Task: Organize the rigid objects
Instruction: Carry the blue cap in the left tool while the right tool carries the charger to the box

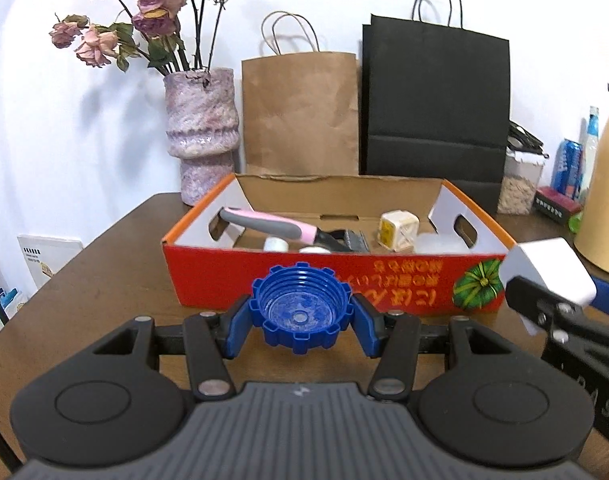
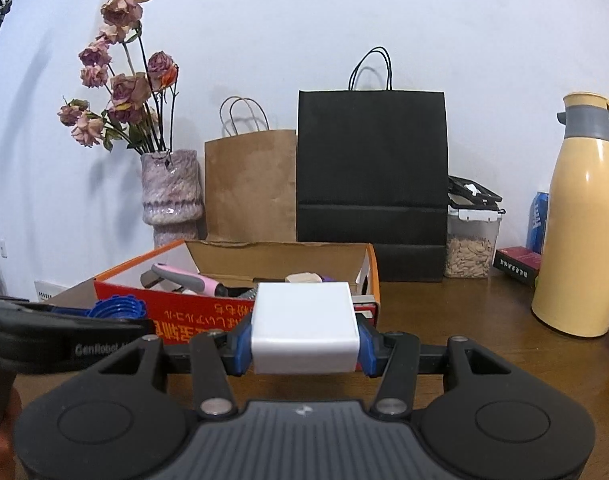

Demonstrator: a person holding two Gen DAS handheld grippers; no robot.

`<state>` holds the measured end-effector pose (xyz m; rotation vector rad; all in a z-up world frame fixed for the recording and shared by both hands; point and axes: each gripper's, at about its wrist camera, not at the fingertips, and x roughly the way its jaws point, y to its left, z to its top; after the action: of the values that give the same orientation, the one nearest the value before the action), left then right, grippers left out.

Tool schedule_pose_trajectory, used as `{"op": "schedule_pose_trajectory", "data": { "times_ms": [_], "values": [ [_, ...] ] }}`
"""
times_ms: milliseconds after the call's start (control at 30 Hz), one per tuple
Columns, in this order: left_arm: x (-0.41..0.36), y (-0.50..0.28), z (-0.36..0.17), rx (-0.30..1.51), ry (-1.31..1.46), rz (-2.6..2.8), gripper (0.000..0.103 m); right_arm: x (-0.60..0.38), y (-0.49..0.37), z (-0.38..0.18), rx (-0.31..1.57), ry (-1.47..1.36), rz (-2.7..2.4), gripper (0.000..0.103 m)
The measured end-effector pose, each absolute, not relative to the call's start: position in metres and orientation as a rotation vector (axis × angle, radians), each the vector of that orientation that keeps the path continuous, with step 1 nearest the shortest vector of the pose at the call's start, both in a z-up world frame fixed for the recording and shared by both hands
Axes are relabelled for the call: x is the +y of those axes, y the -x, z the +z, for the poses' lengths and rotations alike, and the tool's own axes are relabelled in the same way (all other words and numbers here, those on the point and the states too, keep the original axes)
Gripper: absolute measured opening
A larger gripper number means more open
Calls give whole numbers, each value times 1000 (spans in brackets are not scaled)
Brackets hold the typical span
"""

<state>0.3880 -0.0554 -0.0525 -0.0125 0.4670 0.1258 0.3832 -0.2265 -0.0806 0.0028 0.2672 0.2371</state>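
My left gripper is shut on a blue ridged cap, held just in front of the red cardboard box. My right gripper is shut on a white rectangular block, near the box's right front corner; it shows at the right of the left wrist view. The blue cap also shows in the right wrist view. Inside the box lie a pink and grey handled tool, a cream cube and small white pieces.
A purple vase of dried roses, a brown paper bag and a black paper bag stand behind the box. A yellow thermos, a clear food container, a blue can and a small dark box stand at the right on the wooden table.
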Motion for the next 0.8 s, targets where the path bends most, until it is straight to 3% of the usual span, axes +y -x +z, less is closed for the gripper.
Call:
{"op": "schedule_pose_trajectory", "data": {
  "times_ms": [800],
  "values": [
    [-34,-464,-36,408,48,143,54,-190,-454,-77,217,-21,233,49]
  ]
}}
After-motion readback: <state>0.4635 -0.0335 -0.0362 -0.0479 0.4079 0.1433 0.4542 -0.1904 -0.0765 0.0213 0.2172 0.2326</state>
